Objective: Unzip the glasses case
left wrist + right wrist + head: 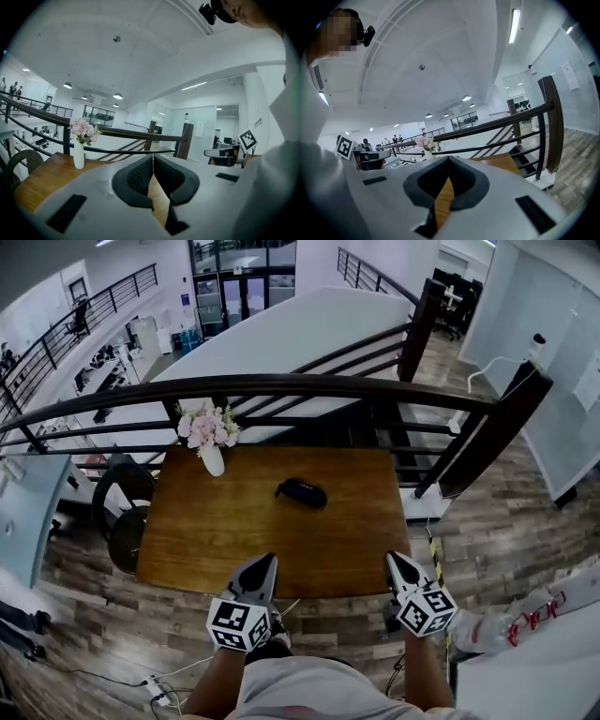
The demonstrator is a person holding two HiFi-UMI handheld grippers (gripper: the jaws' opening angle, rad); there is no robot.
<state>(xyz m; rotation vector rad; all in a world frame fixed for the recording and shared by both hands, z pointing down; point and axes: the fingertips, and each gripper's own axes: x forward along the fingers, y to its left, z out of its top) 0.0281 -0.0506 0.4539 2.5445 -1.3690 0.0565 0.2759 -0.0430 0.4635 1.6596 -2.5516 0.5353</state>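
Left claw (269,561), right claw (395,559) closed; glasses case (301,492) seemingly well beyond.

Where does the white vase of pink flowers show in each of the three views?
Head view: the white vase stands at the wooden table's far edge, near its left corner.
Left gripper view: the vase is at left, on the table.
Right gripper view: the vase is small, just left of centre.
Shared landmark: the dark handrail behind it.

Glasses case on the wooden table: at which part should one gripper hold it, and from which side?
Probably one end of the glasses case, pinched across its narrow width, coming from above on the near side. It lies flat, its long axis across the table. The zipper pull is too small to see.
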